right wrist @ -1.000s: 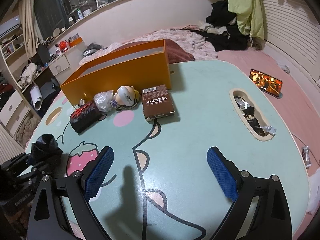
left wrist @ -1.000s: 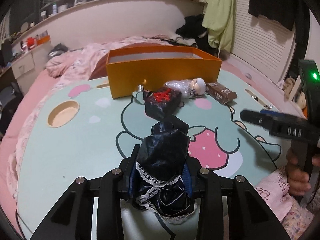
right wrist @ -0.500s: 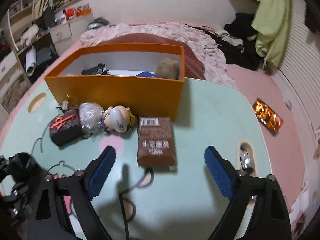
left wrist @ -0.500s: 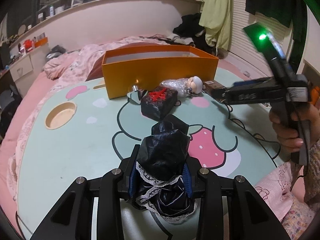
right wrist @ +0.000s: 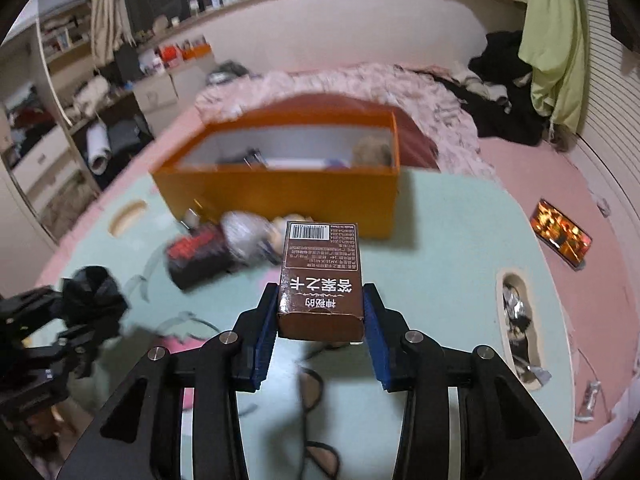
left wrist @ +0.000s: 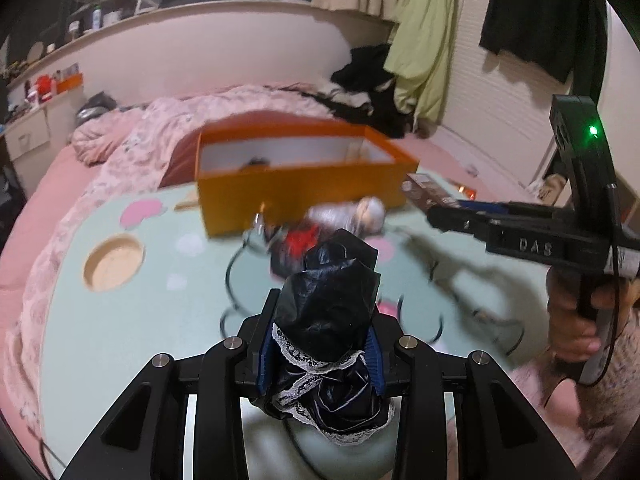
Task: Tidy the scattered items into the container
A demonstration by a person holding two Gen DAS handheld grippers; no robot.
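Brown cardboard carton (right wrist: 321,280) sits clamped in your right gripper (right wrist: 320,320); crinkled black lace-trimmed bundle (left wrist: 326,320) is pinched in your left gripper (left wrist: 320,344). Carry both over the orange open-topped box (right wrist: 280,188) ahead, clear its near wall, then release one at a time.

Glossy black bundle (left wrist: 328,312) — lace-trimmed cloth

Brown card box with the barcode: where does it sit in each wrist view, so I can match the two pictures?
Left wrist view: the brown card box shows right of centre, at the tip of the right tool, beside the orange box's right corner.
Right wrist view: it fills the centre, clamped between the blue pads.
Shared landmark: the orange box behind it.
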